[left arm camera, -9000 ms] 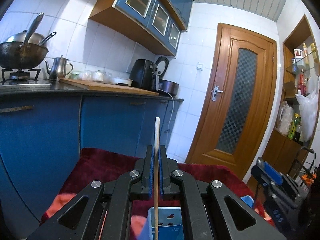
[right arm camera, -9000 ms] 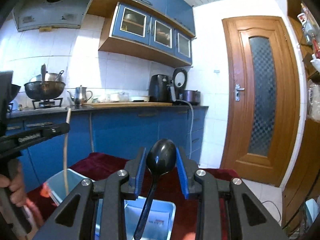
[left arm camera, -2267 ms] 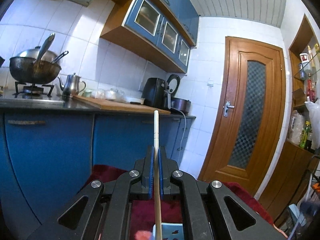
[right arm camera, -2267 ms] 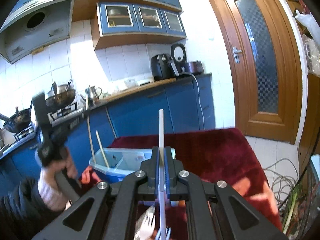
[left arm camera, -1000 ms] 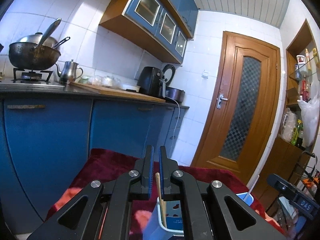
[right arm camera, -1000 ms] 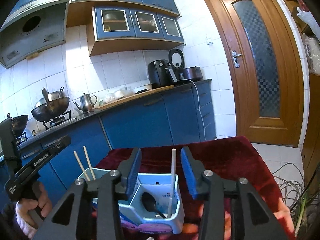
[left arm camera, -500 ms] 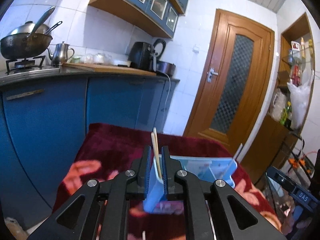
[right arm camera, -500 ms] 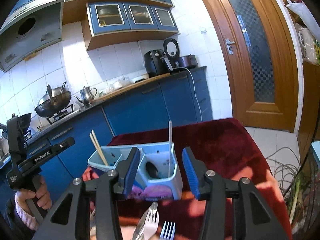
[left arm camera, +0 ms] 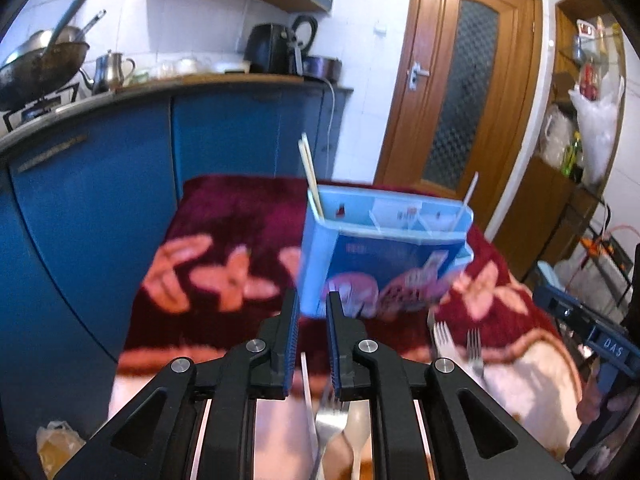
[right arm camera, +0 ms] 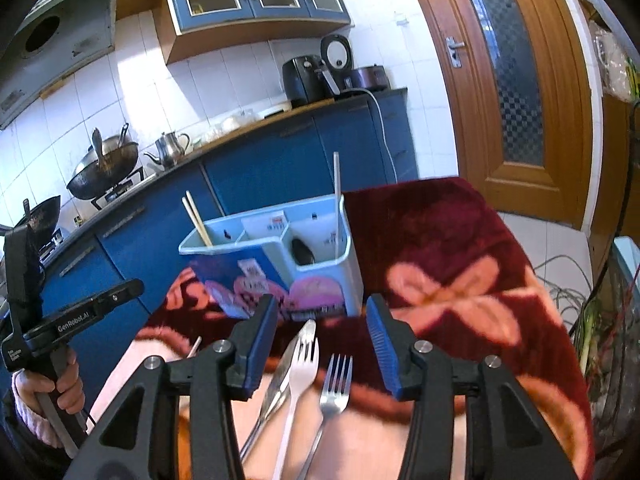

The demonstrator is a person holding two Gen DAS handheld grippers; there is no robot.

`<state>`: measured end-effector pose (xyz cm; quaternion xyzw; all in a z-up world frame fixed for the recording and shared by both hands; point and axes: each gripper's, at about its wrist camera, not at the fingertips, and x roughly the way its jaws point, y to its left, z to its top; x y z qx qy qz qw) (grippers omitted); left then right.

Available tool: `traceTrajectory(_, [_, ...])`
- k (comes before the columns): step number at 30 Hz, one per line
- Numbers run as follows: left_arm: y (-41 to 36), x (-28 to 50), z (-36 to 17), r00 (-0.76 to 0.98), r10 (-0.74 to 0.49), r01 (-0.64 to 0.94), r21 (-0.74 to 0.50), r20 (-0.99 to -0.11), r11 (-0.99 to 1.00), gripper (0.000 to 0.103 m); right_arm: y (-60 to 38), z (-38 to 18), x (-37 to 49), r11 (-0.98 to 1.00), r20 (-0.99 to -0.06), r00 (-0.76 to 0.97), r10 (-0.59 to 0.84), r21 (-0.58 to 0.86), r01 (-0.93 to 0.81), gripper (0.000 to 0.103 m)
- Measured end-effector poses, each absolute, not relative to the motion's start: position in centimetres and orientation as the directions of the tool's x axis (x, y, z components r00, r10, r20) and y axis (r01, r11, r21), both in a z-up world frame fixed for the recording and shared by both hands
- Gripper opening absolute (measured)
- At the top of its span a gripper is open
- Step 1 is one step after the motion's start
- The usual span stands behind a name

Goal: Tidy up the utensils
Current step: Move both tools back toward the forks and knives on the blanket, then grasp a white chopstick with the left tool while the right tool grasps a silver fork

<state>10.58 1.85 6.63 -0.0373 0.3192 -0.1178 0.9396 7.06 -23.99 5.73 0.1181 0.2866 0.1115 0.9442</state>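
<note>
Right wrist view: pale blue caddy (right arm camera: 320, 276) stands upright on the dark red blanket (right arm camera: 460, 240), divided into compartments. Two chopsticks (right arm camera: 196, 220) lean in its left end, tips up; a white stick (right arm camera: 337, 196) stands near-vertical at the right end beside a black spoon (right arm camera: 302, 251). Right gripper (right arm camera: 320, 340) gapes wide and empty above a white plastic fork (right arm camera: 298, 380), a steel fork (right arm camera: 334, 388) and a knife (right arm camera: 280, 372), all lying lengthwise, heads toward the caddy. Left gripper (left arm camera: 311, 344) is parted narrowly, holding nothing.
</note>
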Motion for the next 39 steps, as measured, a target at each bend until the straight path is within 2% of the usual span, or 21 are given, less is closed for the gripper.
traceTrajectory(10, [1.3, 11.4, 3.2, 0.664, -0.249, 0.186, -0.167, -0.705, 0.968, 0.013, -24.2, 3.8, 6.3, 0.945, -0.561, 0.778, 0.282, 0.302, -0.125, 0.052])
traceTrajectory(18, [1.0, 12.2, 1.0, 0.599, -0.239, 0.175, -0.166, -0.764, 0.970, 0.013, -24.6, 2.3, 6.3, 0.943, -0.595, 0.752, 0.283, 0.317, -0.104, 0.052])
traceTrajectory(36, [1.3, 14.4, -1.1, 0.516, -0.244, 0.148, -0.195, -0.821, 0.970, 0.013, -24.6, 0.5, 6.9, 0.944, -0.640, 0.717, 0.278, 0.321, -0.080, 0.053])
traceTrajectory(39, [1.4, 14.6, -1.1, 0.512, -0.246, 0.150, -0.196, -0.823, 0.969, 0.009, -24.6, 0.4, 6.8, 0.944, -0.644, 0.712, 0.280, 0.319, -0.083, 0.053])
